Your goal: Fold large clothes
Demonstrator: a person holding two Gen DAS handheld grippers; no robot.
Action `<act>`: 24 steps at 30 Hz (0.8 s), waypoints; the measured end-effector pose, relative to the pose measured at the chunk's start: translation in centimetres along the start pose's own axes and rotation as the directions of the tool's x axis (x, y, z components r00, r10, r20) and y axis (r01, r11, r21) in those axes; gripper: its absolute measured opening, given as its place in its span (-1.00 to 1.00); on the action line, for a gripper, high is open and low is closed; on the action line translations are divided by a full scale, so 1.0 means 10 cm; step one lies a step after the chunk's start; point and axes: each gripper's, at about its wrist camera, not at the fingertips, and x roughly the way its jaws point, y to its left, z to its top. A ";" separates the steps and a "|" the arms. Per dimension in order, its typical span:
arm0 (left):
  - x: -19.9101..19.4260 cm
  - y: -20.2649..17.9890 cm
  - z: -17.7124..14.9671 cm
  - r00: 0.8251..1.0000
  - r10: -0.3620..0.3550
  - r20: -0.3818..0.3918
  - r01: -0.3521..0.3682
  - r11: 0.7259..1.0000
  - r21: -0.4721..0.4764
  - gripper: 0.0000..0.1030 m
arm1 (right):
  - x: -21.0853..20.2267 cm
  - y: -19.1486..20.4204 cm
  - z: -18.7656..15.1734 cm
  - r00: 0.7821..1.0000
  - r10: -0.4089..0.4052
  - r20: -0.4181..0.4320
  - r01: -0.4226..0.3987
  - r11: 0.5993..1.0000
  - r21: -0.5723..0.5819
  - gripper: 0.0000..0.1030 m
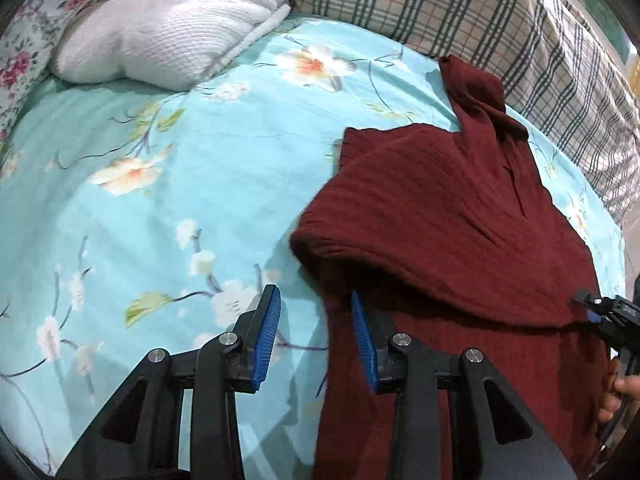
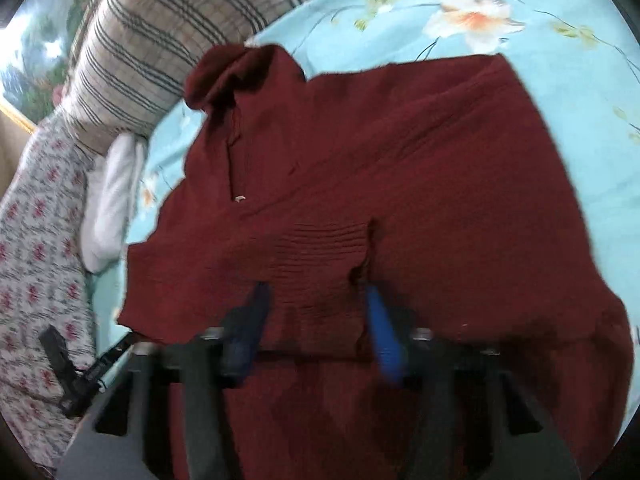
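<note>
Here the maroon sweater (image 1: 452, 216) lies partly folded near the bed's (image 1: 168, 208) plaid-pillow (image 1: 460, 4) edge. The left gripper (image 1: 316, 332) stands released at its hem; the right gripper (image 2: 320, 320) straddles a ribbed cuff, grip unclear.

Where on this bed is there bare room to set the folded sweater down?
The widest bare patch is the blue floral sheet, bordered by the white knit bundle at the far end and the maroon sweater on one side. The strip between the sweater and the plaid bolster is narrow and crowded.
</note>
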 end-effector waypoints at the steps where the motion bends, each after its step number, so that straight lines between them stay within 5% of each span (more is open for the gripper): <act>1: 0.03 -0.05 0.00 1.000 -0.007 -0.001 0.007 1.000 0.014 -0.29 | 0.04 0.01 0.03 1.000 0.002 -0.011 -0.002 1.000 -0.001 -0.86; 3: 0.10 -0.13 0.00 1.000 -0.001 0.000 0.001 0.999 0.034 -0.30 | -0.01 0.05 0.08 0.999 0.041 0.010 -0.041 0.999 0.000 -0.86; 6: 0.15 -0.20 0.05 1.000 0.019 -0.001 -0.019 0.999 0.045 -0.30 | -0.50 0.08 0.24 0.980 0.114 0.164 -0.112 0.993 -0.024 -0.87; 9: 0.15 -0.20 0.06 1.000 0.015 0.001 -0.015 0.999 0.036 -0.30 | -0.81 -0.07 0.33 0.965 0.060 0.254 -0.058 0.998 -0.016 -0.88; 12: 0.16 -0.23 0.06 1.000 0.022 0.004 -0.022 0.999 0.047 -0.31 | -0.70 -0.38 0.35 0.978 -0.028 0.205 0.019 0.999 0.043 -0.88; 15: 0.14 -0.18 0.06 0.999 0.029 0.015 -0.029 0.999 0.022 -0.64 | -0.51 -0.60 0.26 0.988 -0.059 0.142 0.048 0.995 0.082 -0.88; 19: 0.09 0.01 0.09 1.000 0.003 0.020 -0.002 0.998 -0.067 -0.67 | -0.58 -0.51 0.19 0.986 -0.007 0.164 -0.002 0.998 0.056 -0.87; 24: 0.05 -0.06 -0.01 1.000 -0.012 0.003 0.012 1.000 -0.001 -0.74 | -0.61 -0.49 0.19 0.985 -0.036 0.168 0.030 0.999 0.036 -0.88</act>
